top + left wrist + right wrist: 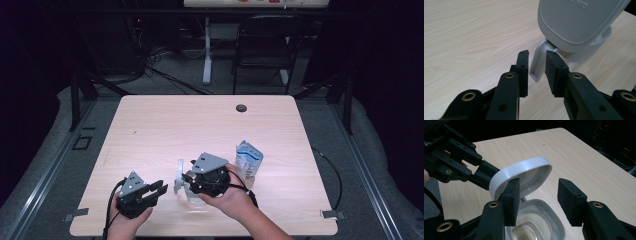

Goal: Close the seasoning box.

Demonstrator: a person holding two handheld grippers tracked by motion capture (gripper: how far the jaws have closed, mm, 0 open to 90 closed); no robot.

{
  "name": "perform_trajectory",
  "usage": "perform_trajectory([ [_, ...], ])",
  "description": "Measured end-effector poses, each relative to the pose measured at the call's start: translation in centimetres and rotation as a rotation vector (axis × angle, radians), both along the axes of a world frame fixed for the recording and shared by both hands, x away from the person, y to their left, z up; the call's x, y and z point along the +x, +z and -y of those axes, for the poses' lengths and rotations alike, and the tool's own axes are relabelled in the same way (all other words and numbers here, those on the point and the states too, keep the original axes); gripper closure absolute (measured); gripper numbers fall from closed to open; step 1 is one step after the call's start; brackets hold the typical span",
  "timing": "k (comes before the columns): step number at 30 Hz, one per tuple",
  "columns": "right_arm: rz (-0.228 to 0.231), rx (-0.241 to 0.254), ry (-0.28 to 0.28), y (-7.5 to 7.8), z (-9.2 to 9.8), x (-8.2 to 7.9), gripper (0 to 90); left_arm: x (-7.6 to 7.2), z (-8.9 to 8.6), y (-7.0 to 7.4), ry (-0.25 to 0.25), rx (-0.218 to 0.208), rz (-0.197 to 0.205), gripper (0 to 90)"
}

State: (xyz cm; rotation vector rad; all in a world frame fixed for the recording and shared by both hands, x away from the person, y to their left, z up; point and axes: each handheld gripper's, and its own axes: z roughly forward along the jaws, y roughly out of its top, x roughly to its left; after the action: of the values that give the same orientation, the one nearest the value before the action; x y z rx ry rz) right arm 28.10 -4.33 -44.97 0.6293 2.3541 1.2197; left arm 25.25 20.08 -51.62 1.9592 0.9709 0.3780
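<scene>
My left gripper (536, 65) straddles the grey plastic hinge tab (537, 63) of the clear lidded container (534, 225), jaws apart; my right gripper (537, 195) hovers open above it, near the table's (200, 120) front edge.

Near the front edge of the table (165, 120) sits the container (192, 196), its hinged lid (178, 176) standing up on its left side. The right gripper (192, 182) hangs directly over the container, jaws apart and either side of the open mouth. To the left of it, the left gripper (160, 188) points rightward at the lid; its jaws sit either side of the lid's tab (538, 63), not touching it. Behind and to the right of the container lies a pouch (248, 158), just beside the right hand (231, 200). A small hole (241, 108) sits near the table's far edge, and beyond the table, on the floor, stands a chair (265, 45).
</scene>
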Motion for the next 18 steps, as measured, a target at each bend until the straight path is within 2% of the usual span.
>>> perform_trajectory([
  [4, 0.006, 0.007, 0.008, 0.2, -0.6, 0.0, 52.5, 0.0, 0.0, -0.2, -0.004, 0.012, -0.006, 71.1],
  [5, 0.008, 0.007, 0.012, 0.2, -0.7, -0.1, 52.5, -0.1, 0.1, -0.4, -0.002, 0.001, -0.006, 70.5],
  [7, 0.015, 0.000, 0.014, 0.3, -0.7, -0.2, 52.5, -0.1, 0.1, -0.5, -0.001, 0.006, -0.005, 69.8],
  [9, 0.014, 0.001, 0.009, 0.3, -0.5, -0.2, 52.5, -0.1, 0.0, -0.6, -0.002, 0.017, -0.008, 68.6],
  [18, 0.010, 0.004, -0.029, 0.2, 1.1, -0.1, 52.5, 0.0, 0.0, -0.9, 0.005, 0.007, -0.003, 64.3],
])
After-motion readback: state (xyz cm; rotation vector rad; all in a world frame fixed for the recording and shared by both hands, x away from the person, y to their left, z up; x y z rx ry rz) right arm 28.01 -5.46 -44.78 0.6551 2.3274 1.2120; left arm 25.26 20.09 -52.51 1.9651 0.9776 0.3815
